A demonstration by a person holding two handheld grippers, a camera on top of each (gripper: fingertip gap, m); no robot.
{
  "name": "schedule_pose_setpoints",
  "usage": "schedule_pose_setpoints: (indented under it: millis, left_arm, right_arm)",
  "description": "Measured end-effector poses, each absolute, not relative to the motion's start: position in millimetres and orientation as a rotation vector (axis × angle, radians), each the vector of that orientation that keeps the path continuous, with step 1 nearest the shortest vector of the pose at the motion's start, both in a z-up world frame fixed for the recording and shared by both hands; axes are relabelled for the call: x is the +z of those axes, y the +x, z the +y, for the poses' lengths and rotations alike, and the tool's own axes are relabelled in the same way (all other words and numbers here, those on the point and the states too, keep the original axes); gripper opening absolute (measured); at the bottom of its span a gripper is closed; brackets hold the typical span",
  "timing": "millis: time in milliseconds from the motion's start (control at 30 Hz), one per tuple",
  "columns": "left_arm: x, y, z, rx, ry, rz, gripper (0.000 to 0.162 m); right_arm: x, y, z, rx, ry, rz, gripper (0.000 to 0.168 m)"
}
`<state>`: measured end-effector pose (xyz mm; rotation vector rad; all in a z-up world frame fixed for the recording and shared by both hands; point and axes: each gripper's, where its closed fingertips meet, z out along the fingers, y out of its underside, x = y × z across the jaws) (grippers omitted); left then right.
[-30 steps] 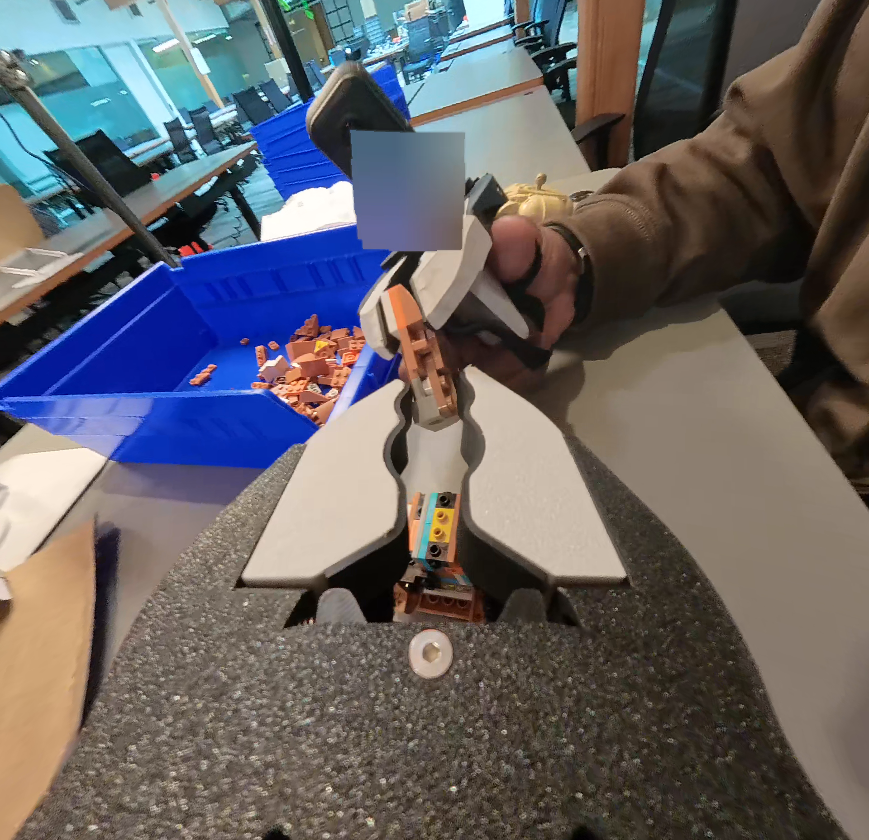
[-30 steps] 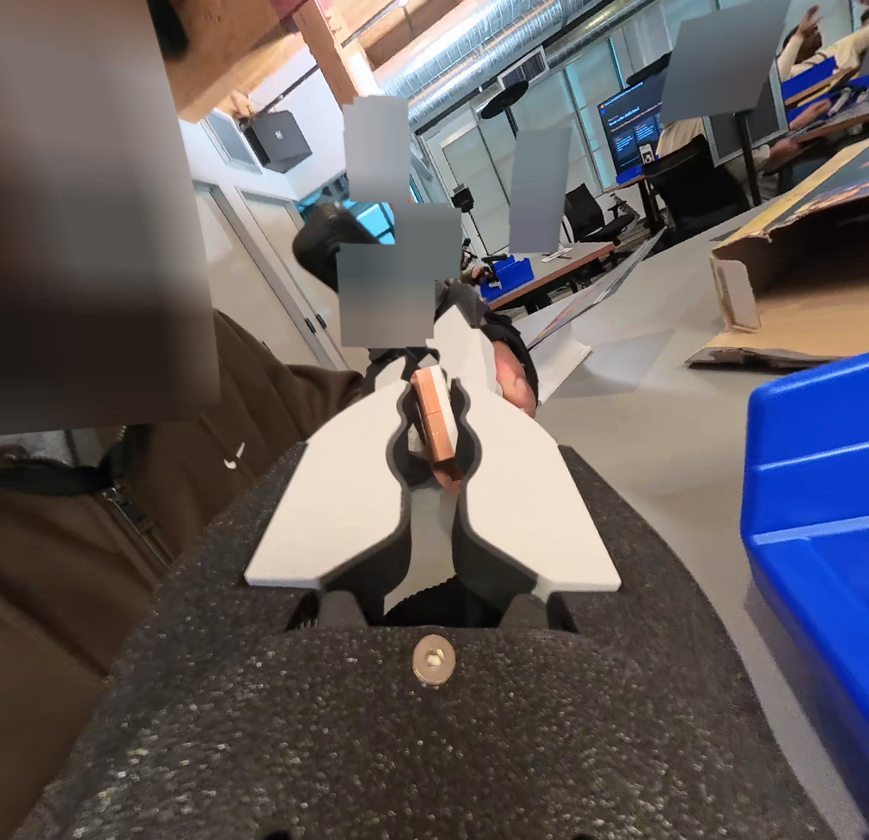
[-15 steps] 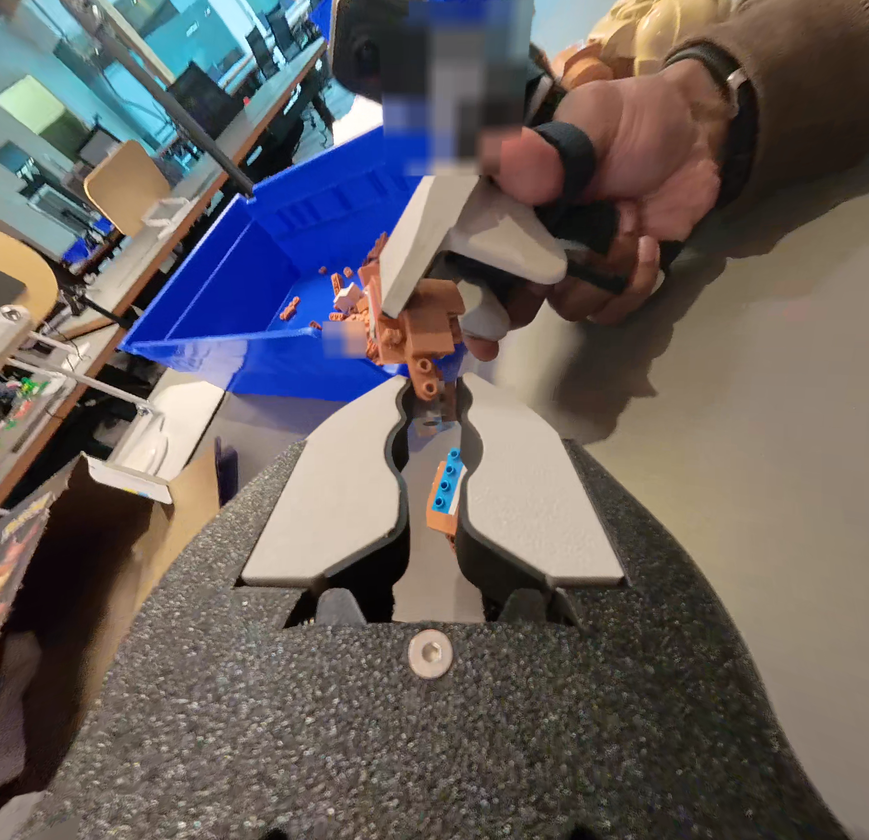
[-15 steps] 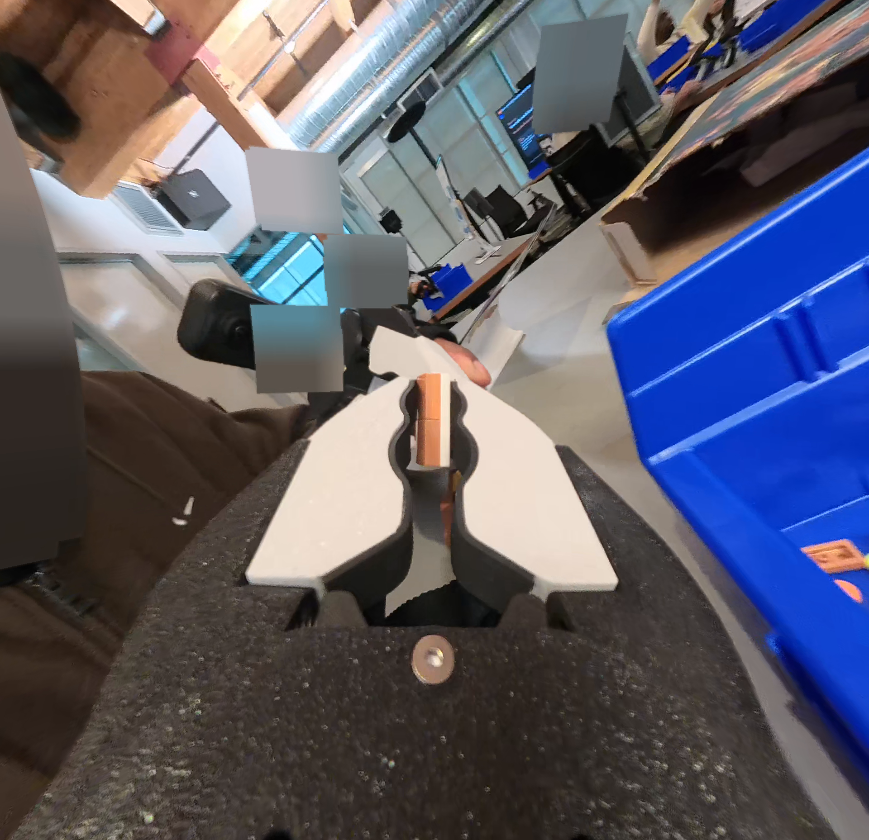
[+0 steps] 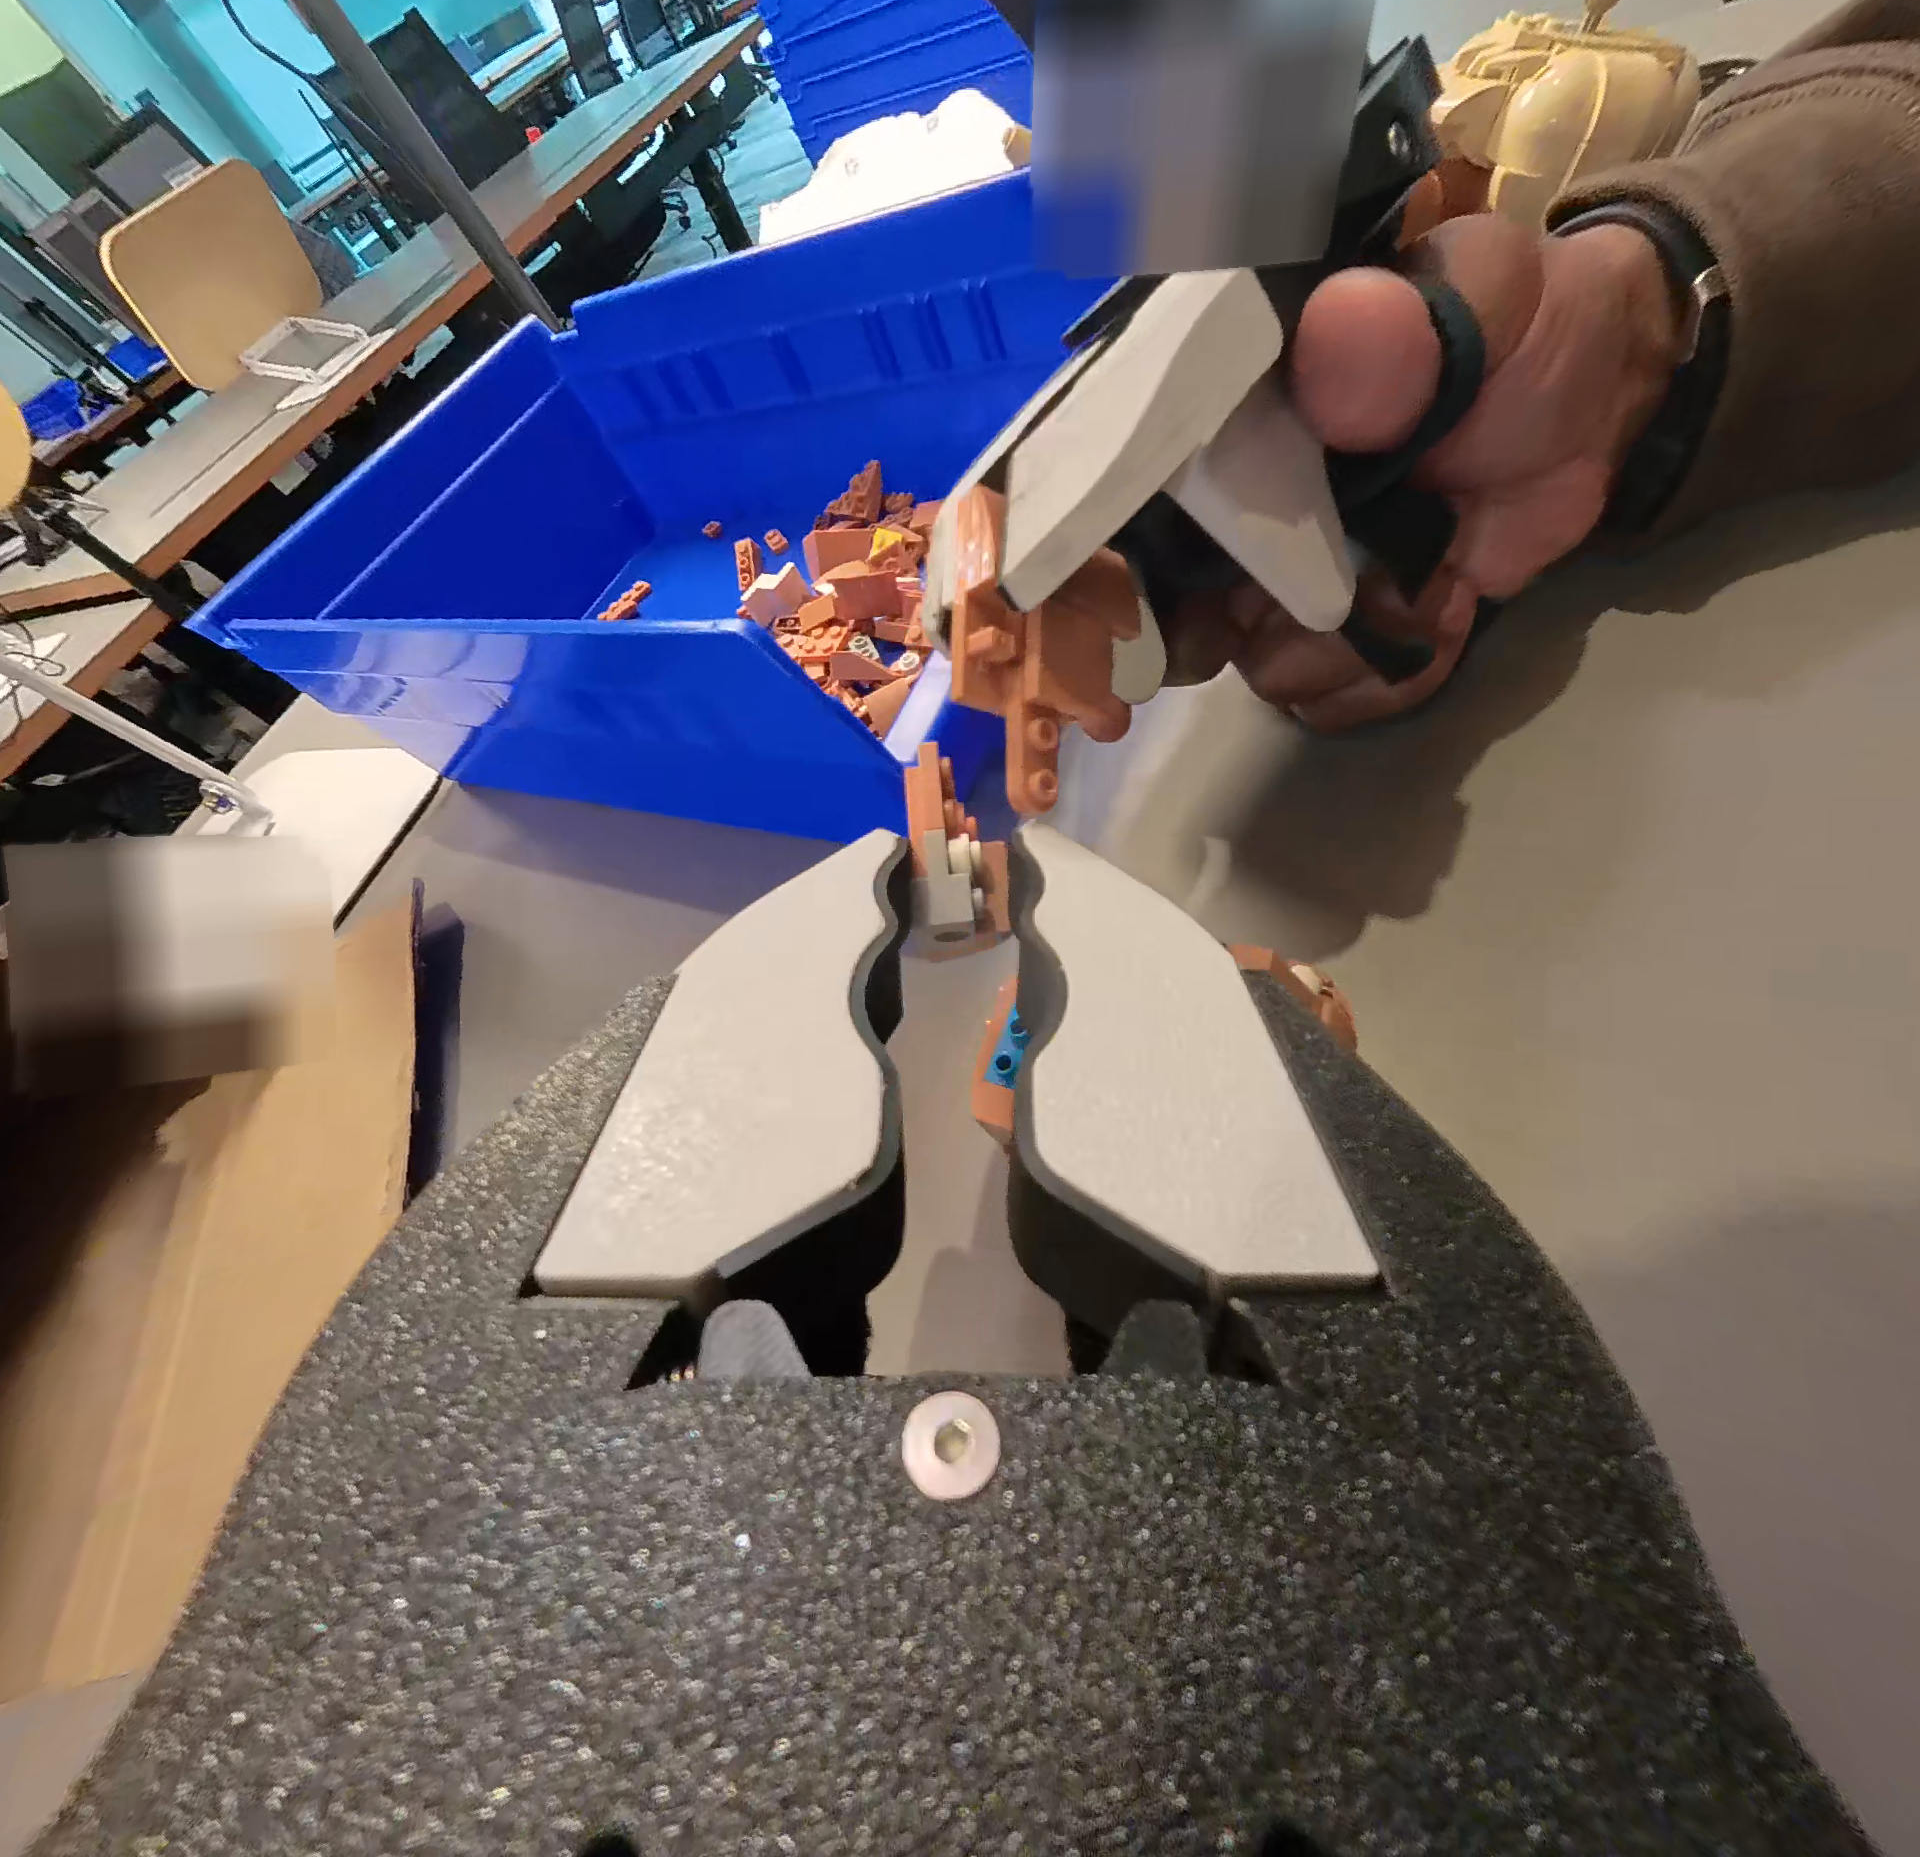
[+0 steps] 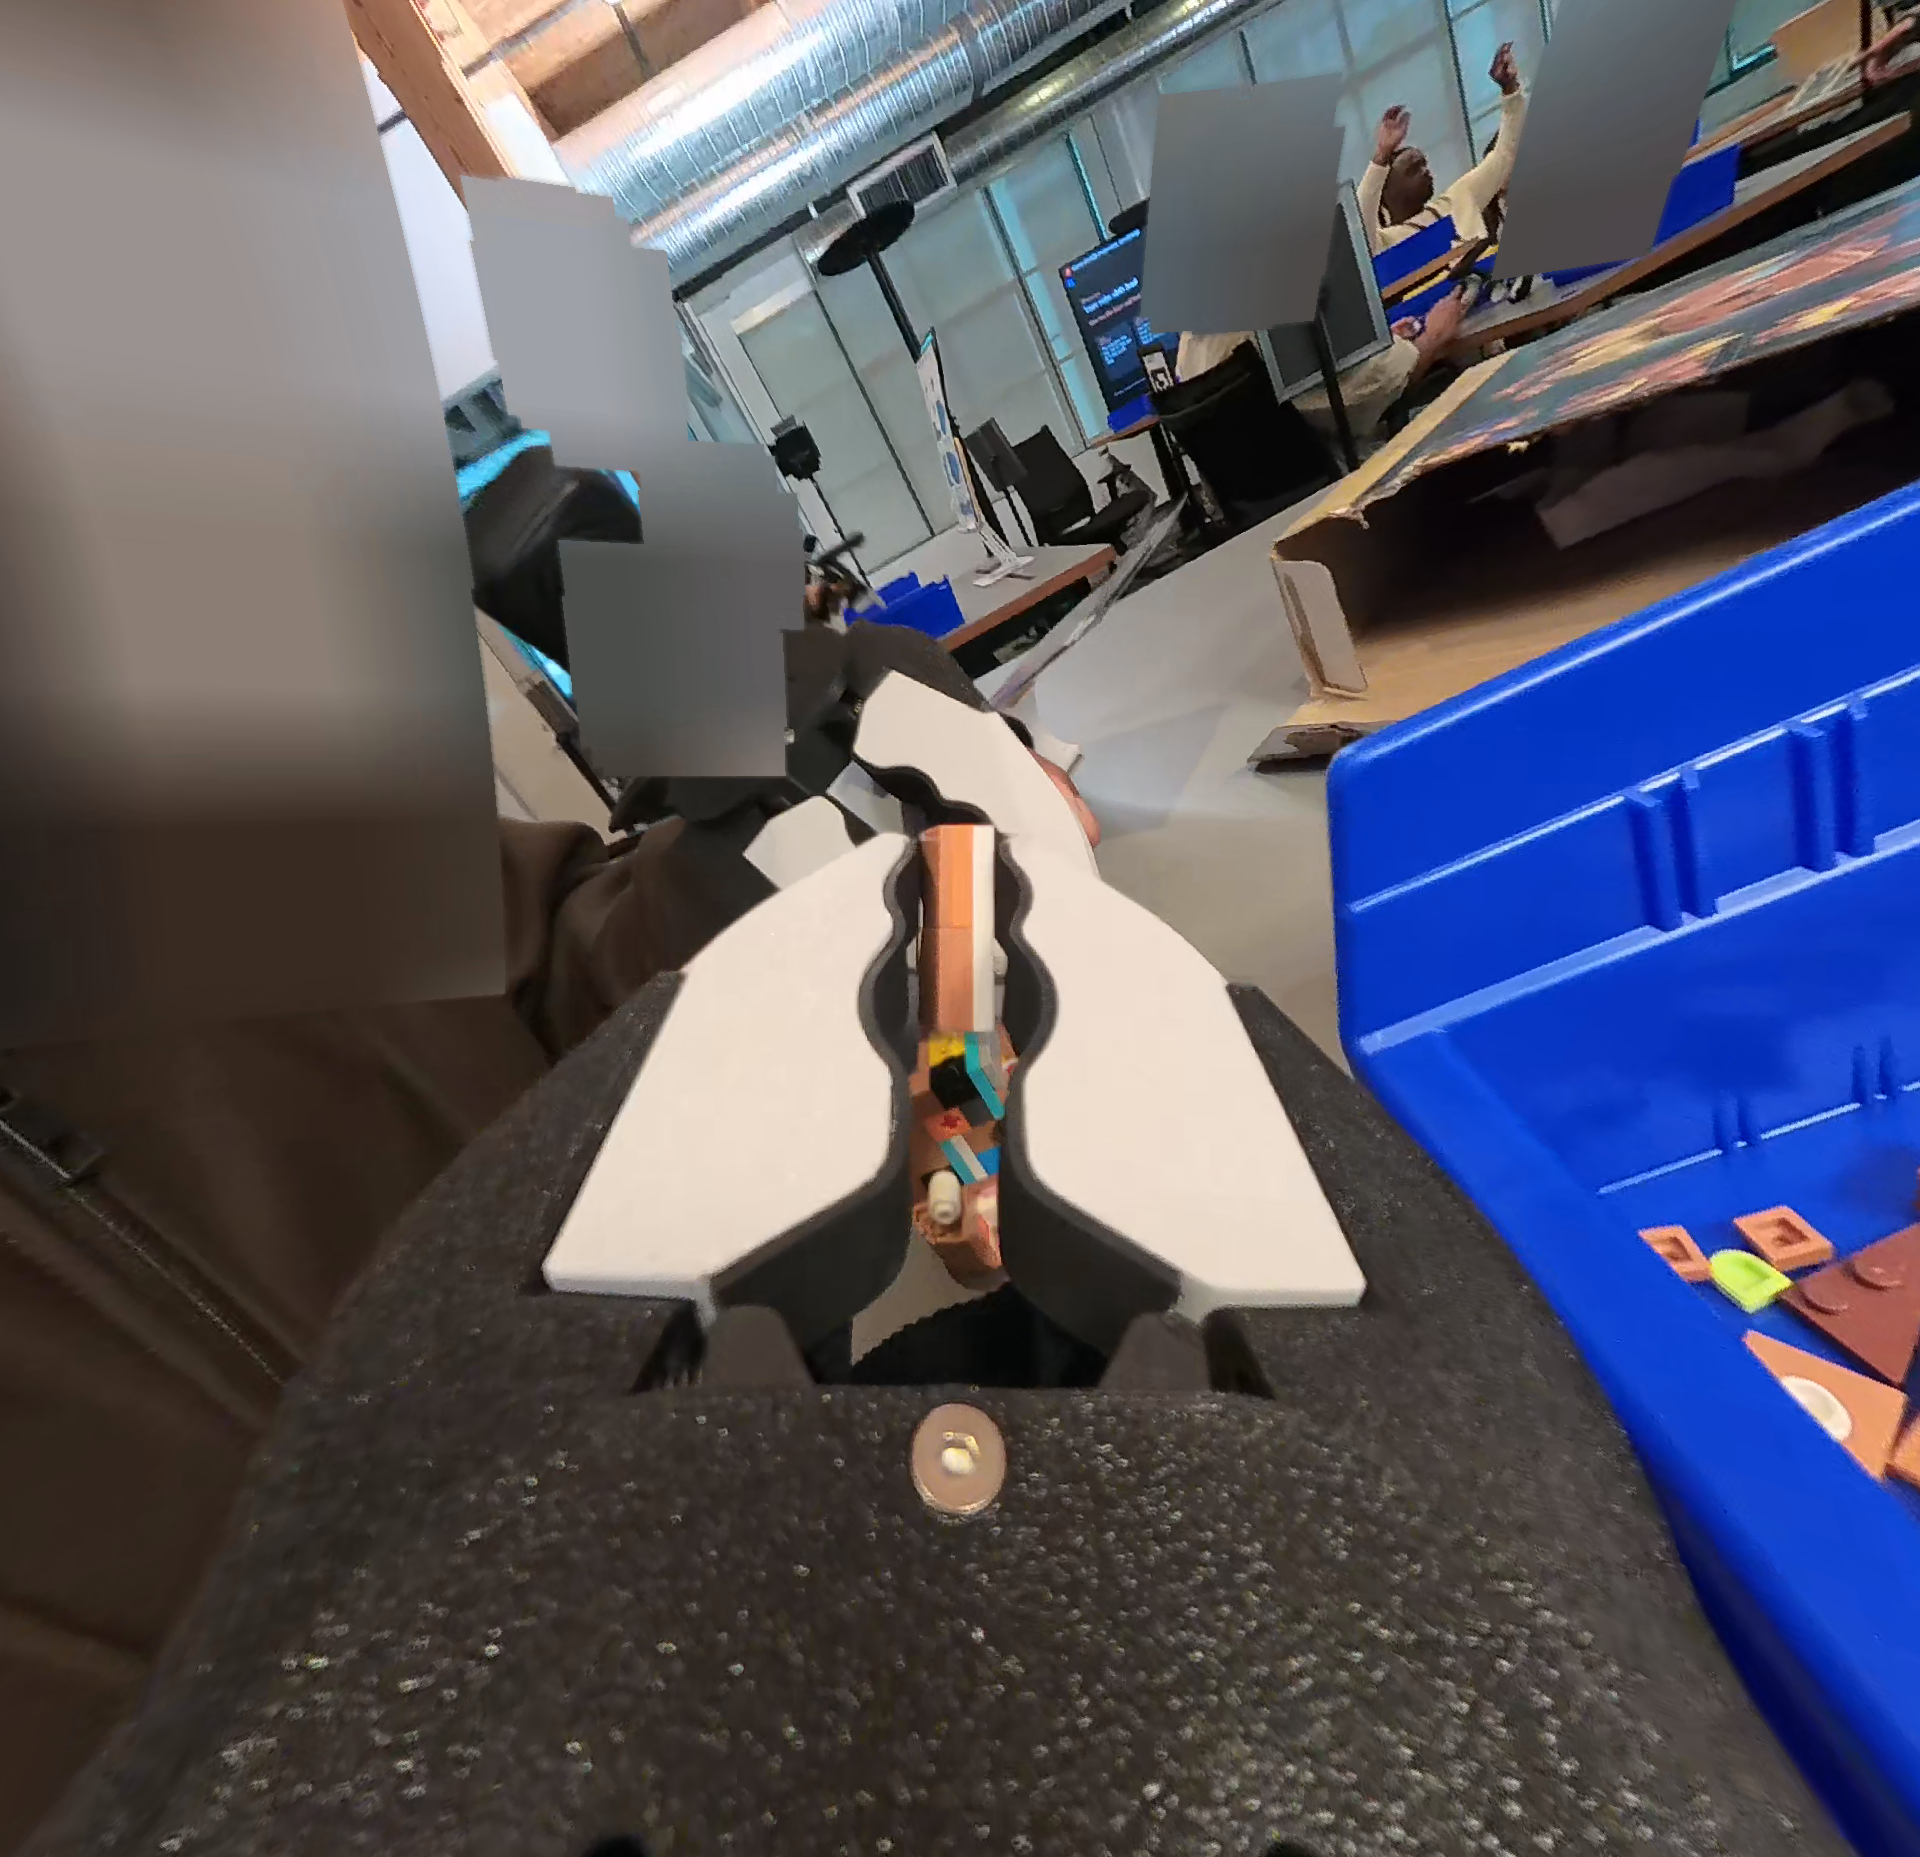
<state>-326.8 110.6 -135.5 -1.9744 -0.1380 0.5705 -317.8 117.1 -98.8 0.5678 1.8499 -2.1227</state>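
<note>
The left gripper (image 5: 956,898) is closed to a narrow gap on a small brown-and-grey brick assembly (image 5: 948,898), pinched upright at its tips above the grey table (image 5: 1558,1080). The right gripper (image 5: 971,602) is held just beyond and above it, closed on a brown studded brick piece (image 5: 1023,664) whose long axis hangs down toward the left gripper's tips, near them but not clearly touching. Hard, glossy, studded plastic is seen throughout, with loose brown bricks (image 5: 842,602) heaped in the smooth blue bin (image 5: 582,685) just behind.
</note>
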Motion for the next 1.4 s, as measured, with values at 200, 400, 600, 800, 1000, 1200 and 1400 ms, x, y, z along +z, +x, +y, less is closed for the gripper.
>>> schedule_pose_setpoints:
  millis: [200,400,600,800,1000,1200,1400]
  left_arm:
    - [-146,-326,108,0.471,-2.037,-0.198,0.017]
    - [-148,-332,100,0.252,-1.978,-0.394,0.017]
    - [-134,-332,95,-0.049,-1.804,-0.544,0.017]
    - [-160,-343,83,0.183,-2.032,-0.541,0.018]
    - [-186,-343,76,0.102,-2.142,-0.649,0.018]
    - [-184,-343,77,0.037,-2.107,-0.671,0.025]
    - [-123,-329,98,0.018,-1.828,-0.461,0.030]
  right_arm:
    - [-114,-322,124,-2.057,0.602,2.089,0.012]
    - [-140,-330,127,-1.893,0.665,2.315,0.012]
    - [-148,-323,126,-1.780,0.644,2.311,0.012]
    - [-133,-327,131,-1.815,0.726,2.002,0.012]
    - [-123,-328,131,-1.838,0.742,1.843,0.012]
    - [-117,-327,130,-1.862,0.727,1.780,0.012]
    - [-102,-324,126,-1.920,0.680,1.635,0.012]
